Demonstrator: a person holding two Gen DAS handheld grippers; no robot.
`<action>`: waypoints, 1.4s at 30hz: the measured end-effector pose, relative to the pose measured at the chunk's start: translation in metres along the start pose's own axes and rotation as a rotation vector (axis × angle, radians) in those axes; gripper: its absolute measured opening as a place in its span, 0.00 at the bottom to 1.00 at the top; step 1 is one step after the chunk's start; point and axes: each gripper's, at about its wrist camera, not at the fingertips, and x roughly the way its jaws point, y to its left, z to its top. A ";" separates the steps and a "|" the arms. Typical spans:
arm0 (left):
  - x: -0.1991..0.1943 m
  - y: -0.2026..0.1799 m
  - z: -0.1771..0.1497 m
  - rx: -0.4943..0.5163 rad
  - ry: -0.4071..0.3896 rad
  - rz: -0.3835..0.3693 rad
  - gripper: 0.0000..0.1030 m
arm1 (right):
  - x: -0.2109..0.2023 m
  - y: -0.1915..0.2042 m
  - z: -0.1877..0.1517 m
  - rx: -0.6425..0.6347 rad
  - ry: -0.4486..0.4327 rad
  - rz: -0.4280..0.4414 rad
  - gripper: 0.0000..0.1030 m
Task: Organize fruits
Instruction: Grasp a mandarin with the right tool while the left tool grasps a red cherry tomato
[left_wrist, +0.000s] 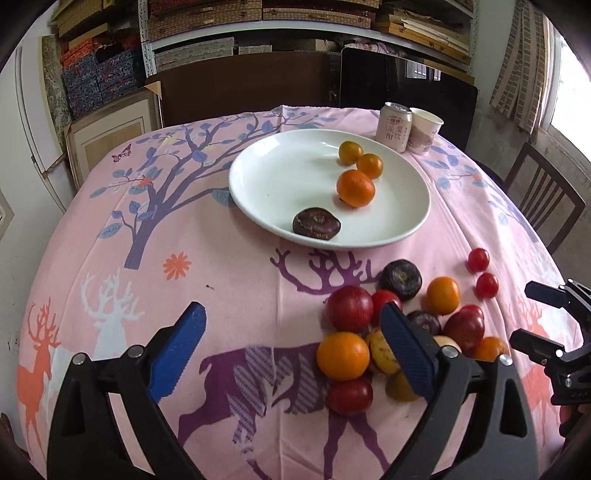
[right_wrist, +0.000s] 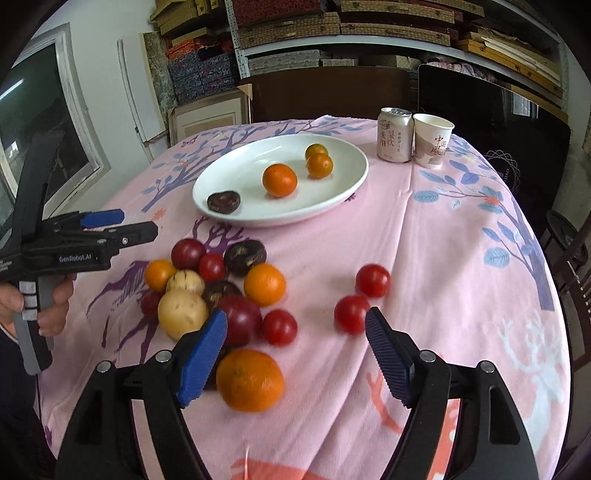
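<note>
A white plate (left_wrist: 280, 173) (right_wrist: 240, 173) holds three oranges (left_wrist: 355, 187) (right_wrist: 279, 180) and one dark brown fruit (left_wrist: 316, 223) (right_wrist: 223, 201). A pile of loose fruit lies on the pink cloth: oranges (left_wrist: 342, 355) (right_wrist: 250, 380), red fruits (left_wrist: 349, 308) (right_wrist: 279, 326), dark fruits (left_wrist: 400, 279) (right_wrist: 244, 257) and yellow ones (right_wrist: 182, 313). Two red fruits (right_wrist: 373, 280) (left_wrist: 478, 259) lie apart to the right. My left gripper (left_wrist: 291, 332) is open and empty, left of the pile; it also shows in the right wrist view (right_wrist: 122, 225). My right gripper (right_wrist: 295, 328) is open and empty over the pile's near edge.
A drink can (left_wrist: 393, 126) (right_wrist: 394, 134) and a paper cup (left_wrist: 424, 130) (right_wrist: 432, 140) stand behind the plate. Dark chairs (left_wrist: 543, 199) stand at the table's far and right sides. Shelves of boxes (left_wrist: 295, 22) fill the back wall.
</note>
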 end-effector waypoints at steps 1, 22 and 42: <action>-0.002 0.000 -0.006 0.006 0.003 0.001 0.91 | -0.001 0.004 -0.008 -0.021 0.015 0.004 0.76; 0.001 -0.020 -0.061 0.099 0.115 -0.037 0.91 | 0.030 0.039 -0.031 -0.130 0.095 -0.019 0.46; 0.017 -0.022 -0.055 0.085 0.134 -0.150 0.45 | 0.001 0.020 -0.040 -0.014 0.046 0.058 0.45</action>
